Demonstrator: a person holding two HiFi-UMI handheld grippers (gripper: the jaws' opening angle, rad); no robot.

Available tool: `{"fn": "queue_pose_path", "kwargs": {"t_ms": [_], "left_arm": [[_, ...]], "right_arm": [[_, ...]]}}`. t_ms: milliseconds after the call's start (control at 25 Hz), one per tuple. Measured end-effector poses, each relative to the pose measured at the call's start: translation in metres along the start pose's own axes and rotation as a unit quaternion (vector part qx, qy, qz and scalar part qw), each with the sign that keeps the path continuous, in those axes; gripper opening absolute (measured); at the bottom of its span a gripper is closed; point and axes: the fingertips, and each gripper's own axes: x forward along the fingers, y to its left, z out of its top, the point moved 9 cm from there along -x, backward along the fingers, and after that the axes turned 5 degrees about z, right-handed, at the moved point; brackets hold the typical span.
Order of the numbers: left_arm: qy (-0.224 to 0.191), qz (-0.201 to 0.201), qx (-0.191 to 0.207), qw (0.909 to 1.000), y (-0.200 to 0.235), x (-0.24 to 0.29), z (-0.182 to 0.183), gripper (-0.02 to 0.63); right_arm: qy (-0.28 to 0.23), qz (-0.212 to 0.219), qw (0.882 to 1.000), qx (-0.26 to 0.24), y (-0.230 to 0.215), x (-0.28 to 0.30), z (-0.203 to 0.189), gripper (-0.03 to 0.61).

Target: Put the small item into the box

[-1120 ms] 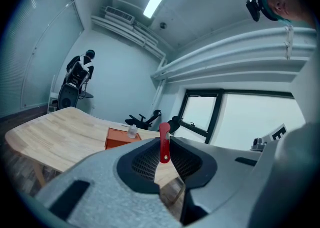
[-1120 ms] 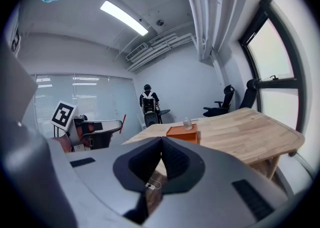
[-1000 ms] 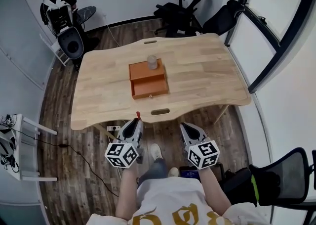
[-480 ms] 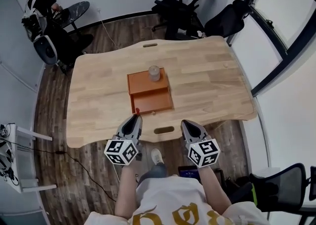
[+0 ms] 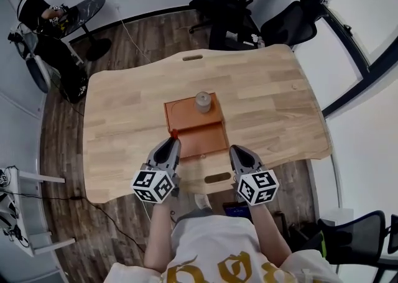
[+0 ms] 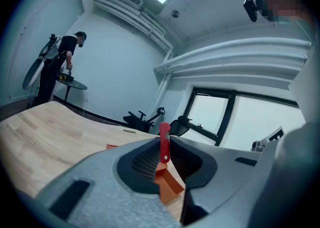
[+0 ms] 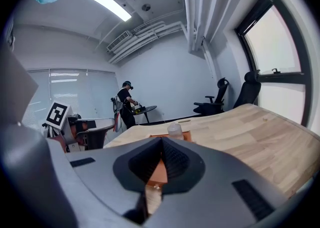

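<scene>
Plainly, the left gripper (image 5: 171, 143) pinches the slim red plastic item (image 6: 164, 144) at the near edge of the open orange box (image 5: 183, 114) on the pale wooden worktop (image 5: 267, 101). The right gripper (image 5: 236, 152) is pressed together on nothing. Dropping the item in is yet to do.

A jar (image 5: 203, 101) stood on the far end of the box (image 5: 194, 127), mid-table (image 5: 267, 101). The small item (image 5: 174, 132) was at the box's near-left corner, with the left gripper (image 5: 169, 148) and right gripper (image 5: 239, 154) before the box.

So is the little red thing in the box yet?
Not yet. Done: the left gripper has the small red item pinched in its jaws. In hand: it hangs close to the orange box, whose drawer is open. Left: put it inside. The right gripper is shut and empty.
</scene>
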Motion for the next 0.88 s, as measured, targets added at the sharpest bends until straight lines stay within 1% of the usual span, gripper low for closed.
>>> {"fn": "queue_pose_path", "kwargs": {"t_ms": [200,400,640,880], "left_arm": [[0.005,-0.005,-0.005,1.0,0.015,0.016,0.002,0.06],[0.001,-0.016,0.003,0.9999,0.016,0.028,0.008,0.06],[0.004,-0.007,-0.001,1.0,0.026,0.035,0.01,0.06],[0.001,0.001,-0.002,1.0,0.028,0.038,0.007,0.06]], "right_arm": [[-0.009,0.002,1.0,0.009,0.003,0.017,0.009,0.011],[-0.019,0.001,1.0,0.015,-0.007,0.029,0.017,0.011],[-0.013,0.017,1.0,0.012,-0.004,0.048,0.019,0.011],[-0.005,0.021,1.0,0.012,-0.013,0.052,0.015,0.011]]}}
